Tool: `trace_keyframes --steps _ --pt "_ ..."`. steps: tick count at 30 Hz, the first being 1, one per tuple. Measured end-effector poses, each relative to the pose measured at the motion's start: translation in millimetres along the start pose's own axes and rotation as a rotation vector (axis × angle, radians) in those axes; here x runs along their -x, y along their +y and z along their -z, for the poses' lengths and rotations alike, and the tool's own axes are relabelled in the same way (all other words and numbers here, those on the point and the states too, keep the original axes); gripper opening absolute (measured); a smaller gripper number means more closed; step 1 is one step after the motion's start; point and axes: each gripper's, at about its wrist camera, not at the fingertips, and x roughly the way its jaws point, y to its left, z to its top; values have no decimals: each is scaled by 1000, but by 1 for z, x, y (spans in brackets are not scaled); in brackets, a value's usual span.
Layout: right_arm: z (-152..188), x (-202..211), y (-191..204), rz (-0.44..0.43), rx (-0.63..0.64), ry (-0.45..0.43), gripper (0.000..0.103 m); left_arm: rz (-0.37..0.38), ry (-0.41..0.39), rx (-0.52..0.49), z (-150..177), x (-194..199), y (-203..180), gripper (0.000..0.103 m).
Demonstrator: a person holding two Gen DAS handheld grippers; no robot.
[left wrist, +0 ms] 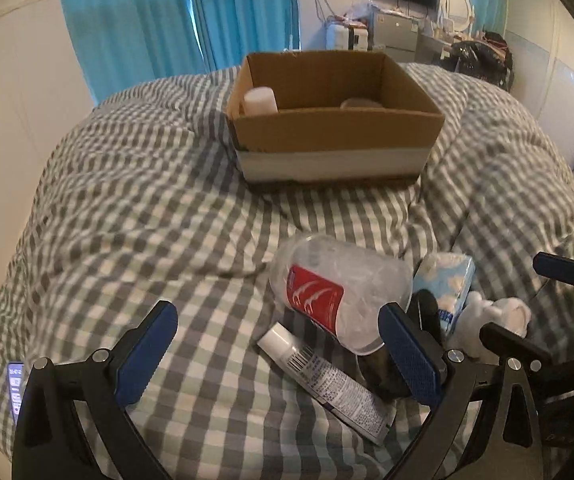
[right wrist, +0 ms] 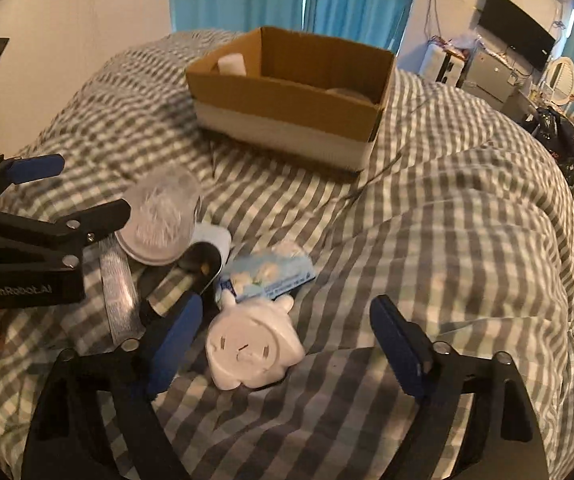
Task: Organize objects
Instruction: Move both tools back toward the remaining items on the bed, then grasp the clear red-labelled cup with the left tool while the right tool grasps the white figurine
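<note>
Both grippers hang over the checked quilt [left wrist: 167,208], fingers apart: left gripper [left wrist: 279,350] astride the tube [left wrist: 327,384], right gripper [right wrist: 287,344] around the white figure [right wrist: 253,354]; box [left wrist: 335,120] well beyond

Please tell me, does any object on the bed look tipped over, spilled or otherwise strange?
Yes. The clear jar with the red label lies on its side on the checked duvet, leaning over the white tube, in a loose pile with a tissue pack and a white figurine. Nothing looks spilled. The cardboard box stands upright.
</note>
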Motion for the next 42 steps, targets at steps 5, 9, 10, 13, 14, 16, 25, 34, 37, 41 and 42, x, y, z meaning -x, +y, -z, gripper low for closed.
trace_keyframes --steps 5,9,10,13,14,16,25,34,37,41,42 --pt "5 -14 7 2 35 55 68 13 8 -20 2 -4 -6 103" --pt "8 -22 13 2 64 89 51 19 23 -32 2 -10 -11 103" --pt "8 -22 13 4 66 86 51 21 28 -33 1 -11 -12 103" --pt "6 -16 12 1 61 62 51 27 31 -32 -3 -14 -16 103" --pt "5 -13 11 -3 58 56 51 29 31 -29 -5 -15 -17 103" --pt "2 -6 8 8 52 32 51 34 34 -20 -9 -17 -20 103" --pt "-13 2 -11 57 21 -23 50 12 75 26 -31 -46 -42 103" --pt "-10 -16 -19 16 -20 10 51 -72 161 29 -29 -83 -41 103" --pt "-9 -16 -21 11 -27 10 51 -17 169 83 -21 -79 -24 103" --pt "-8 -16 -20 9 -33 10 51 21 151 93 -11 -67 -11 101" --pt "-8 -16 -20 11 -33 9 51 28 146 92 -10 -64 -8 98"
